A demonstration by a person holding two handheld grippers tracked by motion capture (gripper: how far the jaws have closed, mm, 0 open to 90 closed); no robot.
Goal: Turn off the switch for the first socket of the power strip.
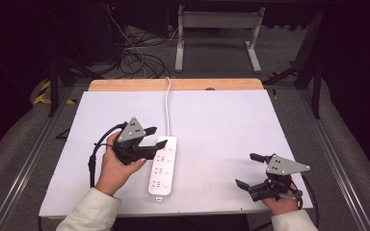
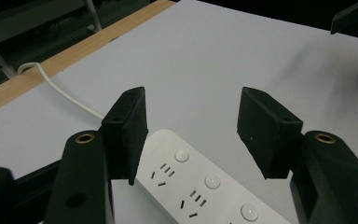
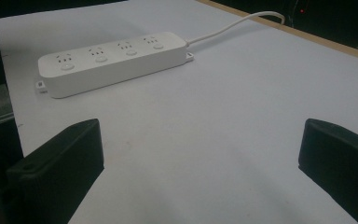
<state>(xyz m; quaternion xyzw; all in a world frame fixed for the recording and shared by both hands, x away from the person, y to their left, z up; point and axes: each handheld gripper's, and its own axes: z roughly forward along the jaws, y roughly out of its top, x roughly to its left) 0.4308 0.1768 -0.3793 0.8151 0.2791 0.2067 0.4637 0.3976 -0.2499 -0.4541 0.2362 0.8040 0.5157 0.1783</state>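
You're in cream sleeves, each hand on a black gripper — left, right — topped with a grey three-cornered, screw-dotted plate, black cable trailing, brass-ringed holes.

The left gripper is held in the left hand, raised and pointed to the right in the high view. Its jaws are spread apart, with nothing pressed between the pads. A pale sleeve is seen behind that hand, and a black cable is looped back from the gripper body. The right gripper is gripped by the right hand, kept low and pointed left. Its jaws are set wide, one fingertip well apart from the other, with nothing between them.
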